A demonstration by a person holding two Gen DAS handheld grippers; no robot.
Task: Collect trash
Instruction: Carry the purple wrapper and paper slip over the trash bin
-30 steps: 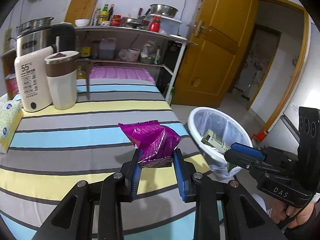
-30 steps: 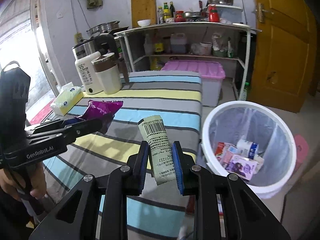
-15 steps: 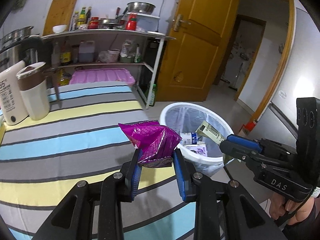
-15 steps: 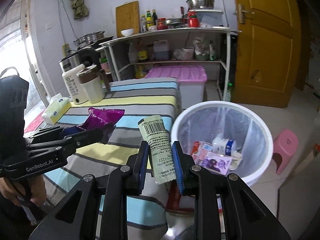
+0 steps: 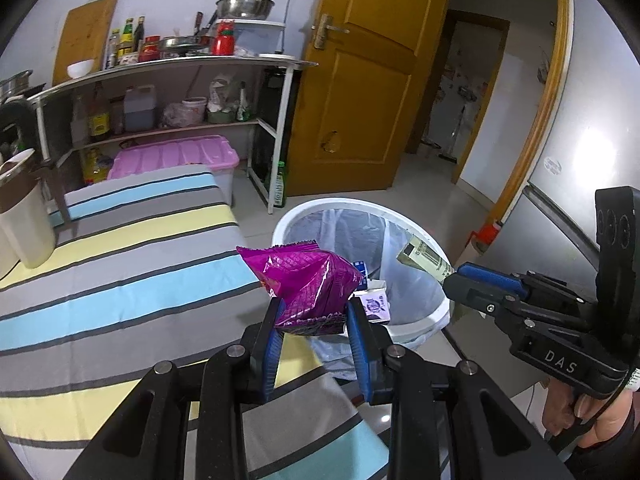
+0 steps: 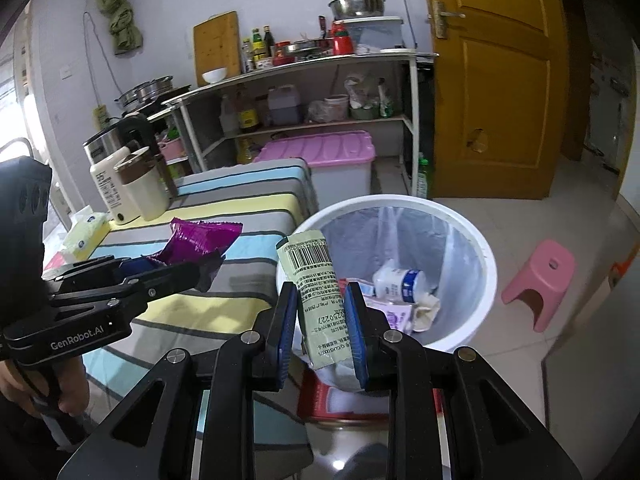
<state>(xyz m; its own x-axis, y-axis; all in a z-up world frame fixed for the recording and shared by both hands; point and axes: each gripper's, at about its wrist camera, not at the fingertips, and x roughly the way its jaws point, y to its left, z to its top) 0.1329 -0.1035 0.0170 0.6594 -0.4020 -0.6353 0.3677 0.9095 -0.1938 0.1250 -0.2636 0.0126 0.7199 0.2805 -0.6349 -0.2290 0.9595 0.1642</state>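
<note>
My left gripper (image 5: pixel 314 322) is shut on a purple snack wrapper (image 5: pixel 306 280) and holds it above the table's right edge, at the near rim of the white trash bin (image 5: pixel 332 208). My right gripper (image 6: pixel 320 320) is shut on a pale green barcoded packet (image 6: pixel 316 280) and holds it upright over the near left rim of the bin (image 6: pixel 486 254). The bin has a clear liner and several pieces of trash inside. Each gripper shows in the other's view: the right gripper (image 5: pixel 454 284) with the packet (image 5: pixel 426 258), the left gripper (image 6: pixel 192 274) with the wrapper (image 6: pixel 200 240).
A striped table (image 5: pixel 120 280) lies to the left, with a kettle and a cup (image 6: pixel 142 188) and a tissue pack (image 6: pixel 86 236) at its far end. A pink stool (image 6: pixel 538 280) stands right of the bin. A pink-lidded box (image 6: pixel 324 150), a shelf and a yellow door (image 6: pixel 492 80) stand behind.
Both grippers have moved right, off the table and toward the bin, each holding its item. The bin is now closer and more central in both views.
</note>
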